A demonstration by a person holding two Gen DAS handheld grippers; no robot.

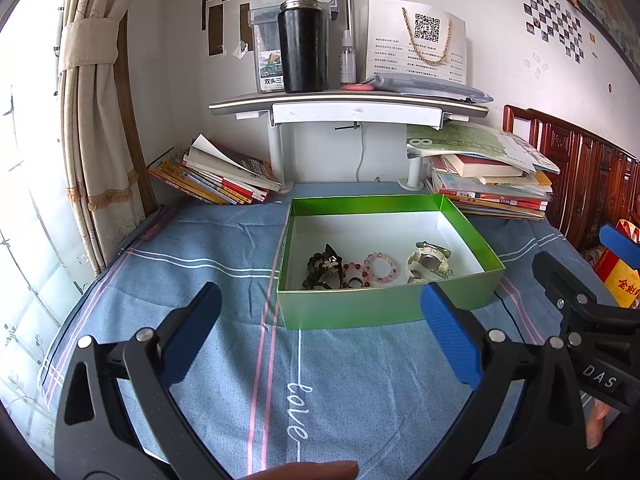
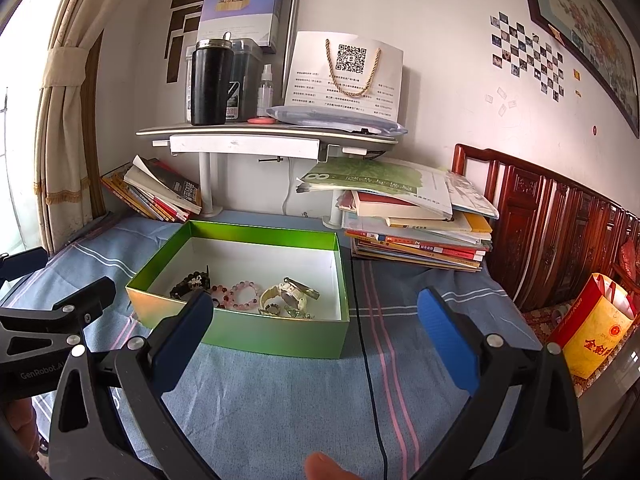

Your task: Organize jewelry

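Jewelry lies gathered in the near half of the green box (image 1: 384, 312), just right of centre in the left wrist view and left of centre in the right wrist view. From left to right sit a dark bead bracelet (image 1: 320, 268) with a small pale charm, a red bead bracelet (image 1: 354, 270), a pink bead bracelet (image 1: 381, 268) and a cream watch (image 1: 428, 260), with a few small metal pieces (image 2: 286, 312) by the near wall. The pieces touch or overlap in a loose row, so I judge they were dropped in rather than arranged. The far half of the white floor holds nothing.

The box stands open on a blue striped cloth (image 1: 224, 248) with "love" stitched on it. Nothing else of the jewelry shows on the cloth, so the collecting looks largely done.

The left gripper (image 1: 320, 308) hangs low over the cloth in front of the box, jaws wide and holding nothing. The right gripper (image 2: 316, 312) does the same from the right, also wide and free; its left pad (image 2: 184, 328) overlaps the box's near corner only in the picture. Each gripper shows at the edge of the other's view, so they sit side by side, probably parked clear of the box.

Behind, books (image 1: 216, 178) lean at left, a second pile (image 1: 488, 184) stacks at right, and a small shelf (image 1: 348, 102) carries a black flask (image 1: 302, 46) and a paper bag (image 1: 416, 44).
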